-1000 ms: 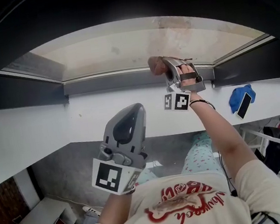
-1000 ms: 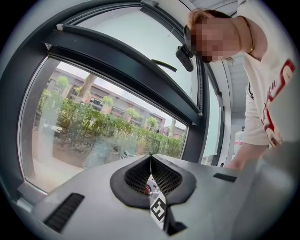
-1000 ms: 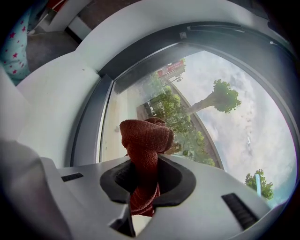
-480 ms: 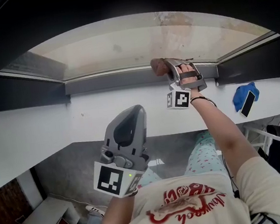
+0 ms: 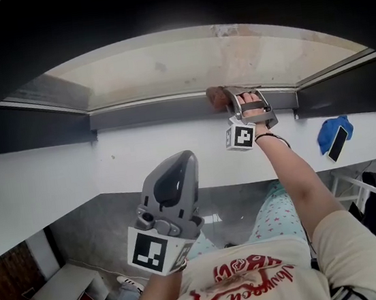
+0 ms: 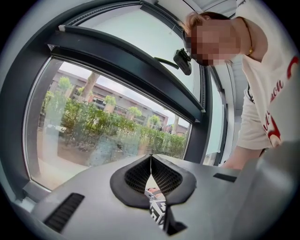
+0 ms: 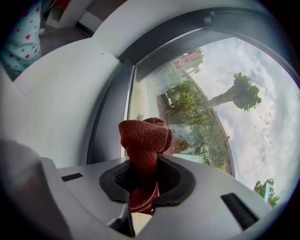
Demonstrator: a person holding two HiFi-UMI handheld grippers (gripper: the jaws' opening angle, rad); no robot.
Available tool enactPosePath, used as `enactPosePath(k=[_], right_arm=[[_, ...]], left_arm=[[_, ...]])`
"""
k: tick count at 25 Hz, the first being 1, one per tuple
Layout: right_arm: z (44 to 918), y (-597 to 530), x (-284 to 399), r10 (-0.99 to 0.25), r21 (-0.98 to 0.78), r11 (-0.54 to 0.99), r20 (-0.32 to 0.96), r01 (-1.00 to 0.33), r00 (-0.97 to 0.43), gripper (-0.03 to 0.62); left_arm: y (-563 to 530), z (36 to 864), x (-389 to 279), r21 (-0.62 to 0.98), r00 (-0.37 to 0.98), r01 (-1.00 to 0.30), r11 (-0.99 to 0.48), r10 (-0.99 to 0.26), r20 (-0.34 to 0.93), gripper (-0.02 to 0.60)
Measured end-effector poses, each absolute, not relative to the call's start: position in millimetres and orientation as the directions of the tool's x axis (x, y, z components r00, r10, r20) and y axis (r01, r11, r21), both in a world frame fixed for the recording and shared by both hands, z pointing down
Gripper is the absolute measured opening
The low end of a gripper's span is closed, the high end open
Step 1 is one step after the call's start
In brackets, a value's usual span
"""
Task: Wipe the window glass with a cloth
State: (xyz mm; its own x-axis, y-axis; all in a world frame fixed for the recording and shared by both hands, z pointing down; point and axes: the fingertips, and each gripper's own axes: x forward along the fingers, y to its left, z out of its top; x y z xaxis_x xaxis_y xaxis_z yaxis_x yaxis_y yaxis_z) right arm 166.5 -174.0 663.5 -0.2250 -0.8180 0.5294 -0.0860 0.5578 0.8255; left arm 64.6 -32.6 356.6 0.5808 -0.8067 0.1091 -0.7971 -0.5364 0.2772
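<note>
My right gripper (image 5: pixel 226 97) is shut on a bunched red-brown cloth (image 7: pixel 143 145). The cloth (image 5: pixel 217 96) sits at the bottom edge of the window glass (image 5: pixel 190 60), right by the dark lower frame (image 5: pixel 148 110). In the right gripper view the wad stands up between the jaws, close to the pane (image 7: pixel 197 108). My left gripper (image 5: pixel 174 175) hangs lower and nearer to me, in front of the white sill (image 5: pixel 54 174), away from the glass. Its jaws are closed together with nothing between them (image 6: pixel 151 161).
A blue cloth with a dark phone-like object (image 5: pixel 336 136) lies on the sill at the right. Dark window frame posts (image 6: pixel 199 126) border the pane. Below the sill are a grey floor and a box (image 5: pixel 58 288) at lower left.
The right gripper with the cloth has slid a little to the right and down along the bottom edge of the glass. The left gripper has barely moved.
</note>
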Motion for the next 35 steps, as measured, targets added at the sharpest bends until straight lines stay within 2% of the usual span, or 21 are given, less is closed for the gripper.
enactPosePath(k=[12,28,31,35], right_arm=[[715.4,-175.7,167.2,-0.771,0.781,0.624,0.609,-0.027,-0.188,0.075],[734.1,-175.5,168.3,-0.744,0.747,0.660,0.638,-0.073,-0.201,0.075],[710.3,-169.0,170.1,-0.764,0.765,0.637,0.610,-0.099,-0.210,0.075],[625.8,-135.2,160.5,-0.826,0.814,0.541,0.469,-0.209,-0.312,0.075]], left_arm=[[-22.3,363.7,65.1,0.309,0.568,-0.802,-0.511,-0.813,0.128,0.021],[-12.8,379.5,61.1,0.312,0.555,-0.814,-0.490,-0.815,0.170,0.021],[-12.2,370.0,61.5,0.322,0.559,-0.807,-0.496,-0.817,0.142,0.021],[-12.3,349.1,67.8,0.325,0.574,-0.790,-0.520,-0.814,0.089,0.021]])
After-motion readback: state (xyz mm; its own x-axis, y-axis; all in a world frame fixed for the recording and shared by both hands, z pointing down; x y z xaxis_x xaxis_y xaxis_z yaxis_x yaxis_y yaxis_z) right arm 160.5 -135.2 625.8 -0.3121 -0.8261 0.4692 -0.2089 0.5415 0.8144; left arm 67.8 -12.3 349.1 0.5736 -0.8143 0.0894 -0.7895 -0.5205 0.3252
